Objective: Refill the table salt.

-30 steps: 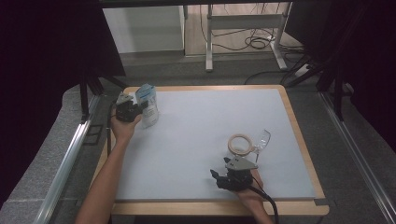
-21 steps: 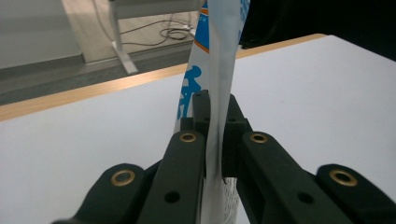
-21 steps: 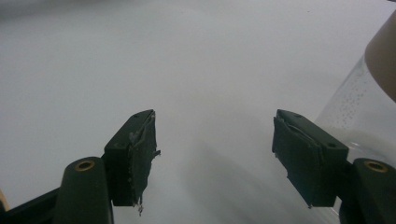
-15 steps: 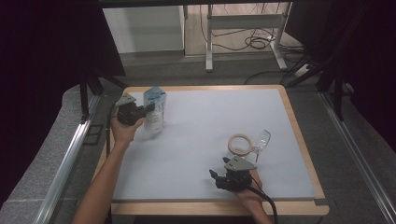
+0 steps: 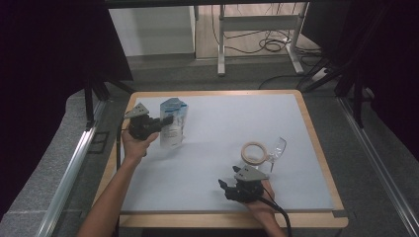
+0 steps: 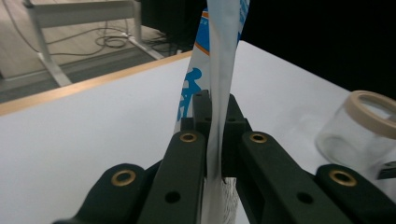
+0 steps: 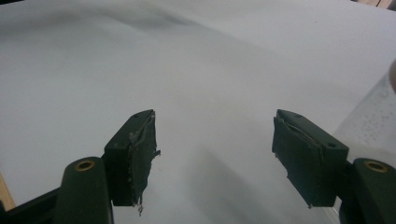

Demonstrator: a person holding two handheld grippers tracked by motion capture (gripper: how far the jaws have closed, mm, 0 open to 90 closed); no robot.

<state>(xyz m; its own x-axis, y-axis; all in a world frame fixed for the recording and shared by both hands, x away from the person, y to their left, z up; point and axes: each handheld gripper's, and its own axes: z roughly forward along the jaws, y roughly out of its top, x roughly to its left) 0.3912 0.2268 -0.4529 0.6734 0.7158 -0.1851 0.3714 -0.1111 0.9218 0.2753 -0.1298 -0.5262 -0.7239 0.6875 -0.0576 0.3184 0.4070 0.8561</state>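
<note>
Wood-edged table point(image 5: 310, 129) with white mat point(image 5: 217, 148); cables point(image 5: 269, 45) on floor beyond; metal frame legs point(image 5: 221, 54).

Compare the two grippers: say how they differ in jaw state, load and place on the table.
The left gripper is shut on a blue-and-white pouch; the right gripper stands open with nothing between its jaws. The left gripper is at the far left of the white table, the pouch held upright; the right gripper sits near the front edge, beside a glass jar. Both are black two-jaw tools topped by a grey three-cornered plate, each held in a hand.
</note>
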